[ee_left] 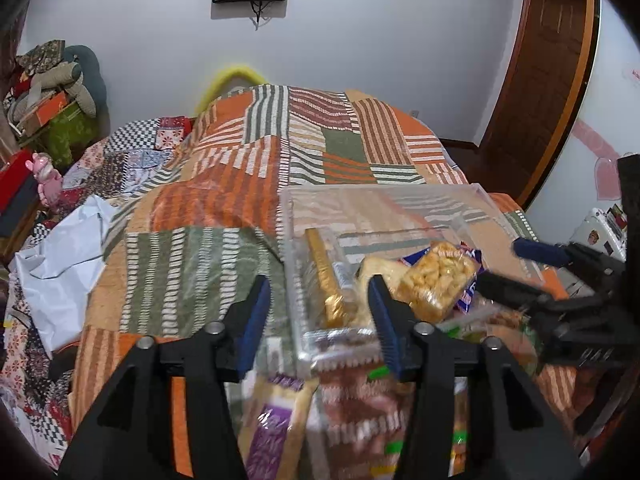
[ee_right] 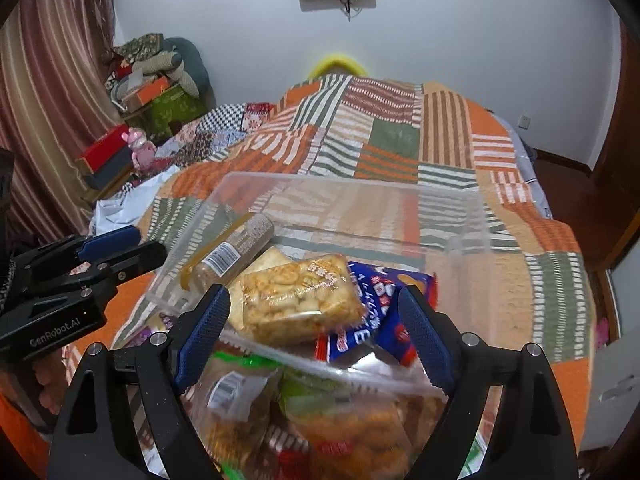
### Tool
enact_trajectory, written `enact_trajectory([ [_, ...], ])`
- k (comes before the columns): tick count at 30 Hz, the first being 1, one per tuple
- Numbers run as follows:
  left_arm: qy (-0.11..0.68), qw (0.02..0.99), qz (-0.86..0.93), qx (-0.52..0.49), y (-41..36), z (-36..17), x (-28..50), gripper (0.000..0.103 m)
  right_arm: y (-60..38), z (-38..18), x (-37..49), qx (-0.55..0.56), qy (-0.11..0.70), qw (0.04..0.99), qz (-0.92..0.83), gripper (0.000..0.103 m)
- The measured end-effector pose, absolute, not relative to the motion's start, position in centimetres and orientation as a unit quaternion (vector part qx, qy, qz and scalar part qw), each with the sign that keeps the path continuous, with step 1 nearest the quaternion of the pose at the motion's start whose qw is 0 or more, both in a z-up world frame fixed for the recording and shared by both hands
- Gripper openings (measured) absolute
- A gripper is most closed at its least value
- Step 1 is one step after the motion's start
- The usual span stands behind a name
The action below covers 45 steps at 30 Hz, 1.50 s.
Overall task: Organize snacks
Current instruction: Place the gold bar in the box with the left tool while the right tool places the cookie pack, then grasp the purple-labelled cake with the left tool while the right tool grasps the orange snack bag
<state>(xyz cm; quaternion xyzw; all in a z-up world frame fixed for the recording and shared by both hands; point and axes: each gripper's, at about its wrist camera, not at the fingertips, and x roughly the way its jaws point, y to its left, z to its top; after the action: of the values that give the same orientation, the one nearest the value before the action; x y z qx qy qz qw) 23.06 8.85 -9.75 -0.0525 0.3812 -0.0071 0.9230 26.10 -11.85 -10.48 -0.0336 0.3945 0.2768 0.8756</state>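
Note:
A clear plastic bin (ee_right: 352, 200) sits on the patchwork bed. It holds a golden rice-puff bar (ee_right: 300, 300), a blue snack packet (ee_right: 380, 312) and a gold tube packet (ee_right: 232, 252). The bin (ee_left: 384, 204), the bar (ee_left: 436, 280) and the gold tube (ee_left: 328, 276) also show in the left wrist view. Loose snack packets (ee_right: 328, 420) lie in front of the bin. My right gripper (ee_right: 316, 332) is open, its jaws either side of the bin's near rim. My left gripper (ee_left: 320, 316) is open at the bin's near left corner, above a purple packet (ee_left: 272, 428).
The bed carries an orange, green and brown patchwork blanket (ee_left: 224, 208). A white plastic bag (ee_left: 64, 256) lies at the bed's left edge. Boxes and a pink toy (ee_right: 140, 148) stand by the curtain. A wooden door (ee_left: 536, 92) is at the right.

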Motion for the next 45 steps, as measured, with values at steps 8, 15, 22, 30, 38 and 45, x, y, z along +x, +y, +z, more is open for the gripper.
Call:
enact_trajectory([
  [8,0.395,0.918,0.007,-0.038,10.6,-9.6,19.9,0.069,-14.5,-9.5,23.6,-0.041,0.379,0.887,0.261,0.086],
  [15,0.428,0.902,0.015,-0.054,12.1,-11.8,18.1,0.071,-16.2,-10.8,21.8,-0.055,0.389,0.887,0.243,0.086],
  [22,0.462,0.885,0.008,-0.054,12.0,-15.2,16.8,0.071,-17.8,-13.9,21.1,-0.048,0.43,0.871,0.233,0.087],
  [30,0.49,0.87,0.007,-0.054,11.4,-18.7,17.0,0.071,-17.3,-16.0,21.3,-0.041,0.45,0.859,0.24,0.086],
  [38,0.476,0.878,0.014,-0.053,11.5,-20.1,17.4,0.063,-16.6,-16.7,22.2,-0.032,0.454,0.855,0.249,0.081],
  [45,0.463,0.885,0.008,-0.052,11.6,-20.1,17.6,0.045,-16.6,-17.7,22.7,-0.006,0.47,0.84,0.269,0.059],
])
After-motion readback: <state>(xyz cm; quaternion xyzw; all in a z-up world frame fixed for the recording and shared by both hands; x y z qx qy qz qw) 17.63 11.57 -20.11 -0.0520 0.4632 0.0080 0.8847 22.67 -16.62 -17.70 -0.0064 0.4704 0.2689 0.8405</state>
